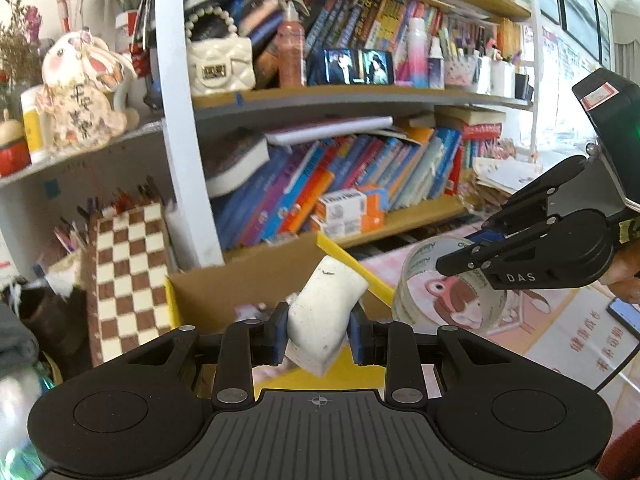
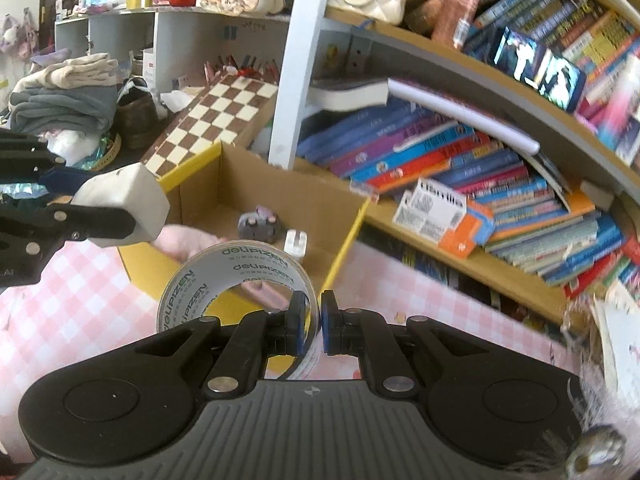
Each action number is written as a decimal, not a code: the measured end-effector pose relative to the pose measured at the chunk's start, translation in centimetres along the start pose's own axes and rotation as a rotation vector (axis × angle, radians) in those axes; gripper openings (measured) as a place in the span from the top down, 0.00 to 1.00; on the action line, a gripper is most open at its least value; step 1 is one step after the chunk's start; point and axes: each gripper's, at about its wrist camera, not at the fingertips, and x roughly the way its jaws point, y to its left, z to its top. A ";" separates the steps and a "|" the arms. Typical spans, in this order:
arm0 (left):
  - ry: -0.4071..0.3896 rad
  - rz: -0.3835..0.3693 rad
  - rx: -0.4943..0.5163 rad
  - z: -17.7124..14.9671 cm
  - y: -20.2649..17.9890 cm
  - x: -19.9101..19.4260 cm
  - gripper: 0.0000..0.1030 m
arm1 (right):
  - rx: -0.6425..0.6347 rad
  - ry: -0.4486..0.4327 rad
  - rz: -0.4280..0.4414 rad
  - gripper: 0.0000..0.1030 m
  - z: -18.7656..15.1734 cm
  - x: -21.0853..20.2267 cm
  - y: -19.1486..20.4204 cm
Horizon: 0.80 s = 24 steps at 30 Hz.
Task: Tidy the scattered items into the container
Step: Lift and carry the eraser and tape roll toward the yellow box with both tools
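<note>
- Left gripper (image 1: 319, 334): fingers clamped on one grubby white rectangular eraser block (image 1: 326, 316), held aloft at the open brown cardboard box's (image 2: 276, 196) 9 o'clock edge.
- Right gripper (image 2: 310, 326): fingers pinched on the wall of one clear packing-tape roll (image 2: 236, 280), raised at the box's 6 o'clock side.
- In the box, count: one grey-purple toy figure (image 2: 259, 222), one small white block (image 2: 295, 242), one pink item (image 2: 264, 292) seen through the roll.
- Judgement: partly done; two items in hand not yet dropped.
- Other strays on the pink checked cloth (image 2: 68, 320): cannot tell.

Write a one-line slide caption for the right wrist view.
Right gripper pinching clear tape roll near open cardboard box.
</note>
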 end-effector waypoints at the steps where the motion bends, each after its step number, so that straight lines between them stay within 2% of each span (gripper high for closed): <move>1: -0.001 0.003 0.005 0.3 0.3 0.2 0.73 | -0.007 -0.003 0.001 0.92 0.5 0.2 0.0; 12: 0.045 0.010 0.007 0.9 3.1 3.0 0.73 | -0.037 -0.001 0.019 0.92 3.6 3.5 -0.1; 24: 0.109 0.021 -0.027 0.7 5.9 7.8 0.72 | -0.059 0.059 0.055 0.92 4.9 8.8 -0.2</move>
